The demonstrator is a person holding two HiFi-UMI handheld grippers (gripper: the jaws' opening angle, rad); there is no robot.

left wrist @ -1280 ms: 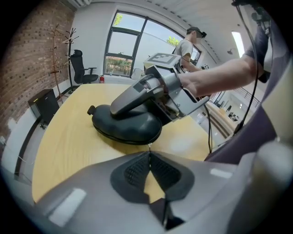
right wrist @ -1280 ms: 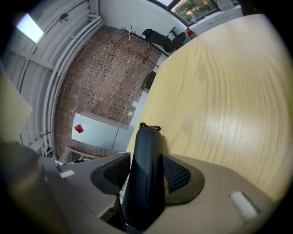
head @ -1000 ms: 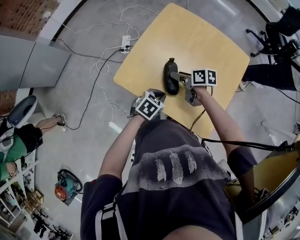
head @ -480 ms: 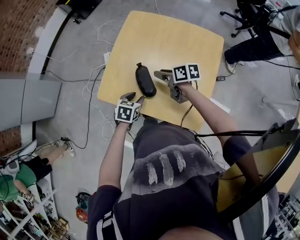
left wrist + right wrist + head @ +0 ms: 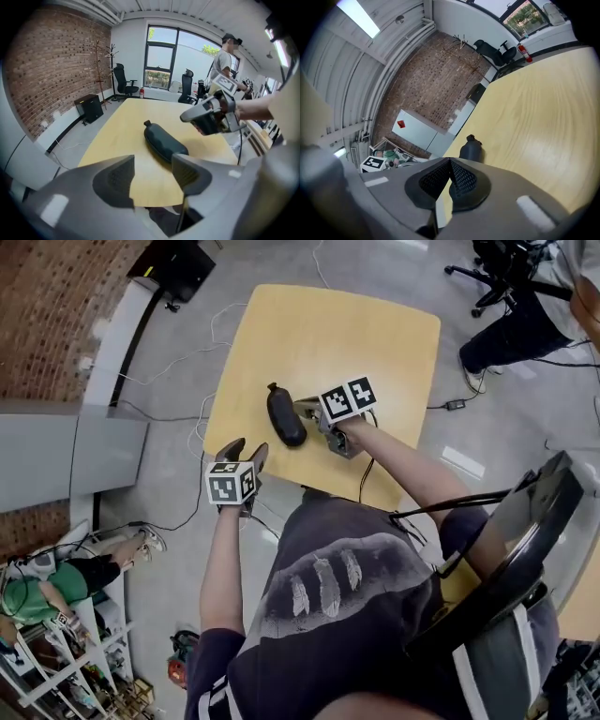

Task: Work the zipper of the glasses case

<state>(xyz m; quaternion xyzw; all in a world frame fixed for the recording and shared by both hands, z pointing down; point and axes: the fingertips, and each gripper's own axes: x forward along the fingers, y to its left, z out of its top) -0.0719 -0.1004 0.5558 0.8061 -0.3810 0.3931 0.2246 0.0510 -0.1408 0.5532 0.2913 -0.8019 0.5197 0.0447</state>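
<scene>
The grey floor (image 5: 169,381) runs out to a brick wall, with white cables trailing across it beside the table. In the middle stands the pale wooden tabletop (image 5: 366,343), squarish with rounded corners and bare apart from one thing. The person working (image 5: 328,615) stands at its near edge in a dark printed T-shirt, both arms stretched forward.

The glasses case (image 5: 285,415) lies flat on the tabletop, towards its near left side. It is dark and long, with a small nub at the far end. I can't make out the zipper from here.

The right gripper (image 5: 305,409) hangs just beside the case's right flank, clear of it and lifted a little off the wood. Its jaws have just been closing and now meet pad to pad with nothing between them.

The left gripper (image 5: 244,450) is held by the tabletop's near edge, well short of the case. Its jaws have just been opening and now stand wide apart, holding nothing; only bare wood and the edge show in the gap.
</scene>
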